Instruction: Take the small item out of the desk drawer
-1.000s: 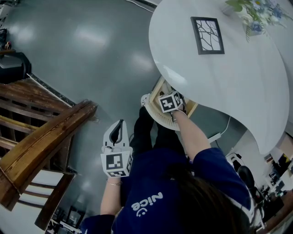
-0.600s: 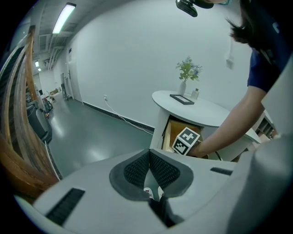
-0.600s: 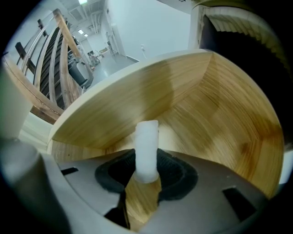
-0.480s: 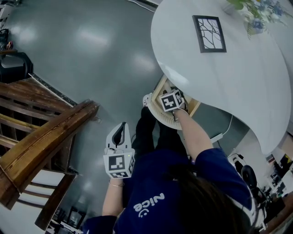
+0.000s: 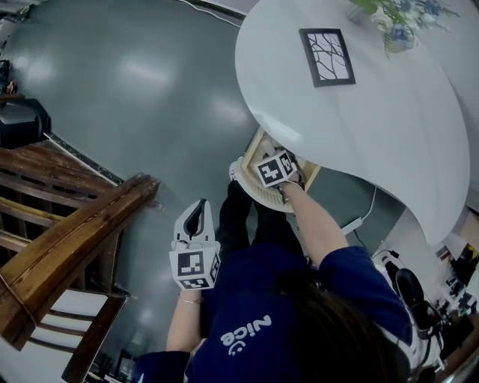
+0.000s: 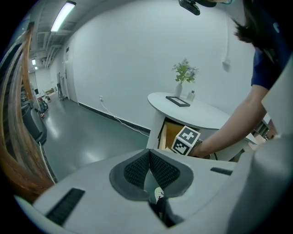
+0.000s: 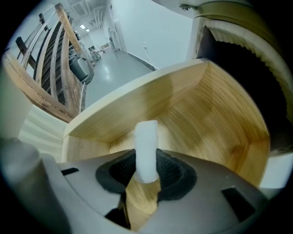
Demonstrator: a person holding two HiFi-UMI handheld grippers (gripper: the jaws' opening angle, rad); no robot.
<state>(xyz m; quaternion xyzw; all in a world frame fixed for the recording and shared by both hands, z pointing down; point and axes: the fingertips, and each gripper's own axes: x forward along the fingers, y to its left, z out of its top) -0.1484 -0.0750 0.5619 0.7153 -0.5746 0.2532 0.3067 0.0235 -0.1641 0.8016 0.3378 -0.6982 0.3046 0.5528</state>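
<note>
The grey floor (image 5: 135, 97) fills the head view from 9 to 12 o'clock. The white oval worktop (image 5: 374, 127) spans 12 to 3 o'clock, and a wooden stair railing (image 5: 67, 247) lies at 8 o'clock. The wooden drawer (image 7: 206, 109) stands pulled out from under the worktop's near edge, just above the view's centre. A black picture frame (image 5: 327, 57) lies flat on the worktop at 1 o'clock, with a bunch of flowers (image 5: 397, 19) beyond it toward 2 o'clock. The right tongs (image 7: 145, 171) point steeply down into the drawer; they have just been closing and now pinch the small white item (image 7: 146, 151), which stands upright between the pads over the drawer's wooden bottom. The left tongs (image 6: 149, 171) hang over the floor at 7 o'clock, well apart from the drawer, pressed together on nothing
</note>
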